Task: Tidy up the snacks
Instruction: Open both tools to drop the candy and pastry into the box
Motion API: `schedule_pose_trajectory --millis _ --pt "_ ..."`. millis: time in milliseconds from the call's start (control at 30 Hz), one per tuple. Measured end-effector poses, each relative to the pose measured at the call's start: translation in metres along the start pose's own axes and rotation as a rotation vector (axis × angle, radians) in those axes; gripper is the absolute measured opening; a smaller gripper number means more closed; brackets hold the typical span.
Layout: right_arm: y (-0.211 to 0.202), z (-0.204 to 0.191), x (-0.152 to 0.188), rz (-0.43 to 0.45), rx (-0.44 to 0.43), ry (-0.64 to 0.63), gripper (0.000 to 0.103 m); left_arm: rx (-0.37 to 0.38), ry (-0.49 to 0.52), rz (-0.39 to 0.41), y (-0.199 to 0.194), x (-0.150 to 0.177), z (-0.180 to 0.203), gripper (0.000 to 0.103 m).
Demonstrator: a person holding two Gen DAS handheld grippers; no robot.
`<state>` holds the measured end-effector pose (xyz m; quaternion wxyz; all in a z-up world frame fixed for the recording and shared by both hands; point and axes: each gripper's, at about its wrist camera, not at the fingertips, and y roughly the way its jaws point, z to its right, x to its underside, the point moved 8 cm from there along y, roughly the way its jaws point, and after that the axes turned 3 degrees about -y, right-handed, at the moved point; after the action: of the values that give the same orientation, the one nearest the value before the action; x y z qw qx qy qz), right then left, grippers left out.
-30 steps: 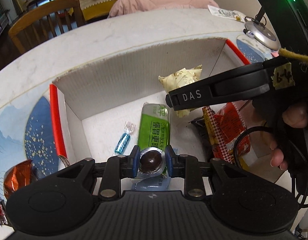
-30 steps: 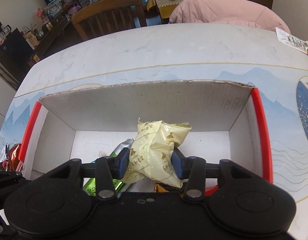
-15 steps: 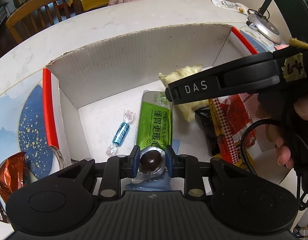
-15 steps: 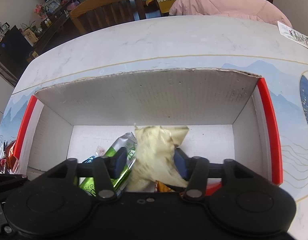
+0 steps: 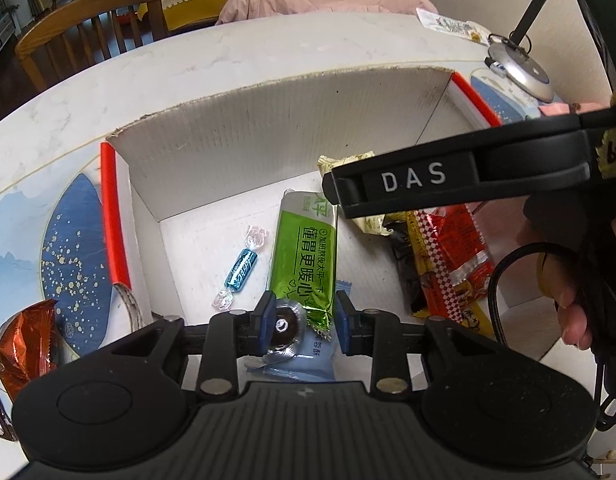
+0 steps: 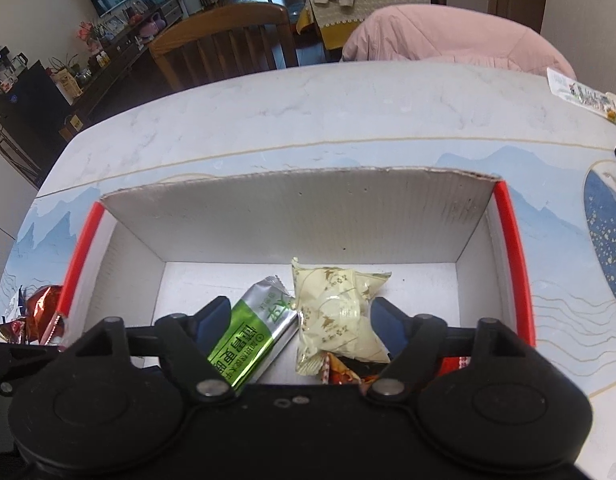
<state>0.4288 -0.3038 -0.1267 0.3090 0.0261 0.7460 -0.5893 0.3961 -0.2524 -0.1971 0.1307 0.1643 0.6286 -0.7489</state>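
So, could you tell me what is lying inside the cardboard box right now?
In the cardboard box: a green packet, cream pouch, blue twist candy, red-checked wrapper and pale blue packet. Whatever lies beneath the grippers is hidden.

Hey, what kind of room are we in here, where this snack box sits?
Most likely a home dining area: a marble-look table, a wooden slat-back chair pushed up to it, and a dark sideboard crowded with household bits.

Left gripper [image 5: 304, 322] and right gripper [image 6: 301, 322] fingers spread.
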Motion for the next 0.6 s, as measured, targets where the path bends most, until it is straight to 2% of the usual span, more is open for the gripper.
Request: schedule_pose_trajectory --millis 100,367,500,600 --pt "-0.008 -0.001 0.0 0.011 0.0 0.004 0.078 0.013 -0.004 0.022 -0.008 0.0 0.0 0.041" --pt "-0.03 -0.012 0.002 0.046 -0.002 -0.01 0.079 0.037 -0.003 0.076 -0.034 0.002 0.002 0.043" --pt "-0.045 -0.019 0.004 0.076 0.019 -0.033 0.084 0.049 -0.002 0.105 -0.048 0.006 0.002 0.049" --pt "-0.053 -0.024 0.007 0.091 0.026 -0.04 0.084 0.058 -0.003 0.124 -0.058 0.008 0.002 0.049"
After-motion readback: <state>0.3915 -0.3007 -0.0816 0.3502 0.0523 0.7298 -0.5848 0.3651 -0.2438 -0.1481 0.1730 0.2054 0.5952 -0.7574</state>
